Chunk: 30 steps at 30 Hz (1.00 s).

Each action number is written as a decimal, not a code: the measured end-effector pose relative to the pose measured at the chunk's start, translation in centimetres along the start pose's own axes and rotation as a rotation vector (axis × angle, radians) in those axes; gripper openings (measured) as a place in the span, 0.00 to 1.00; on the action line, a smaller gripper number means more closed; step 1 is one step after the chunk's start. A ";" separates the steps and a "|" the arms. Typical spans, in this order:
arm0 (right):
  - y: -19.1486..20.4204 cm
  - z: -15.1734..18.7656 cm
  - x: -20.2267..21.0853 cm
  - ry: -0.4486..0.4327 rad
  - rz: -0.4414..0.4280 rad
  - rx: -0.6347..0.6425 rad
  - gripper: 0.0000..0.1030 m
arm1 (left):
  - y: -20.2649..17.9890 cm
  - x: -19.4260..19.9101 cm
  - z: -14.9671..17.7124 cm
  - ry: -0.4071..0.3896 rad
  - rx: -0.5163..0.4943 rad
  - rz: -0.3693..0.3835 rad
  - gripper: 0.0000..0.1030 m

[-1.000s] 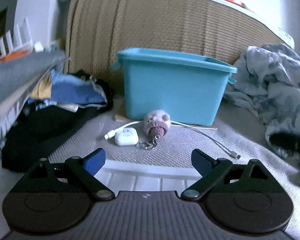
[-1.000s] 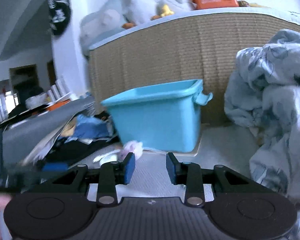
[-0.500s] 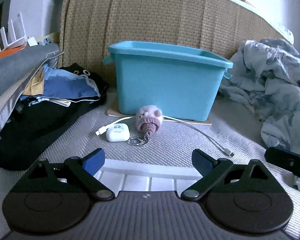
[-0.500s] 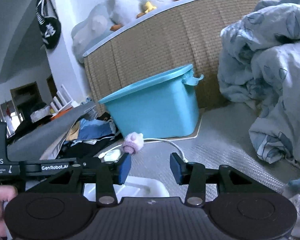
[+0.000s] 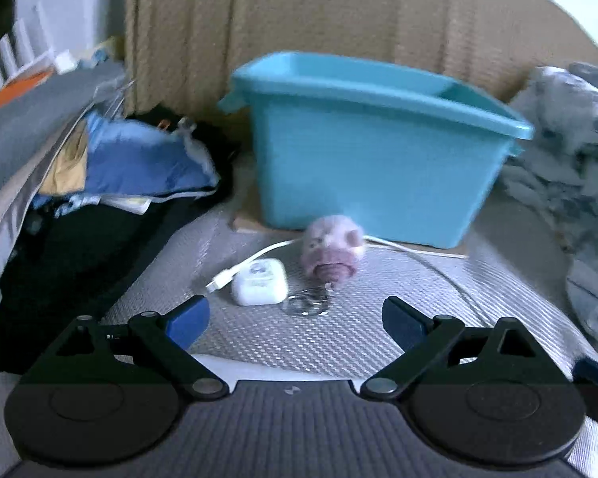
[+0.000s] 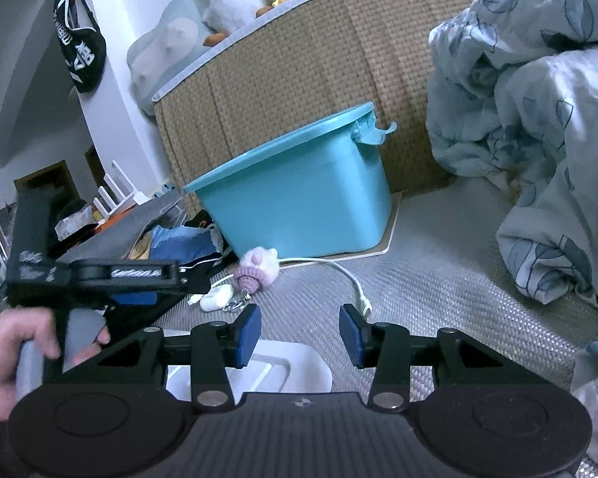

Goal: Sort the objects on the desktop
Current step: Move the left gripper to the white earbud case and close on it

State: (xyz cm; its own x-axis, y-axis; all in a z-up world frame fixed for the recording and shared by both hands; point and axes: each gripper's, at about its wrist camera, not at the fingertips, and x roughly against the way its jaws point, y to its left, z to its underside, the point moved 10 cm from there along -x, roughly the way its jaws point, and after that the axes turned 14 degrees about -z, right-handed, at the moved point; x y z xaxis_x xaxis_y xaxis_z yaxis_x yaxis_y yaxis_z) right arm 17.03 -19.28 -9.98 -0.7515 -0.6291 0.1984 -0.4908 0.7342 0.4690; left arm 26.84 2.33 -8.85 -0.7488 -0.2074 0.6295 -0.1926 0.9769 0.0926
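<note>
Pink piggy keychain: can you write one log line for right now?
left tongs: open, empty | right tongs: open, empty | pink keychain, earbud case, cable: on mat | blue bin: behind

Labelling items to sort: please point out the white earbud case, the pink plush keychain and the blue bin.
white earbud case (image 5: 260,282), left wrist view, top face.
pink plush keychain (image 5: 333,243), left wrist view, plush body.
blue bin (image 5: 370,175), left wrist view, front wall.
</note>
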 end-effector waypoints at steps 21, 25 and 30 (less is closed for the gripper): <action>-1.8 1.1 -0.9 0.066 -0.031 -0.138 0.53 | 0.7 -6.7 0.4 0.230 -0.010 -0.062 0.75; -1.6 1.5 -1.1 0.085 -0.040 -0.141 0.53 | 1.0 -7.3 0.4 0.222 0.003 -0.090 0.75; -1.3 1.8 -1.2 0.094 -0.042 -0.137 0.53 | 1.3 -8.0 -0.3 0.245 0.056 -0.090 0.70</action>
State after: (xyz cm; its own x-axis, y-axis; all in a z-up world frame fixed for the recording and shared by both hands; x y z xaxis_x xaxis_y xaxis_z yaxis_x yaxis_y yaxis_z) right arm 17.81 -19.02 -12.34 -0.6839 -0.6843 0.2529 -0.4513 0.6692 0.5904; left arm 32.80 5.26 -13.49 -0.5523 -0.2680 0.7894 -0.2912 0.9493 0.1185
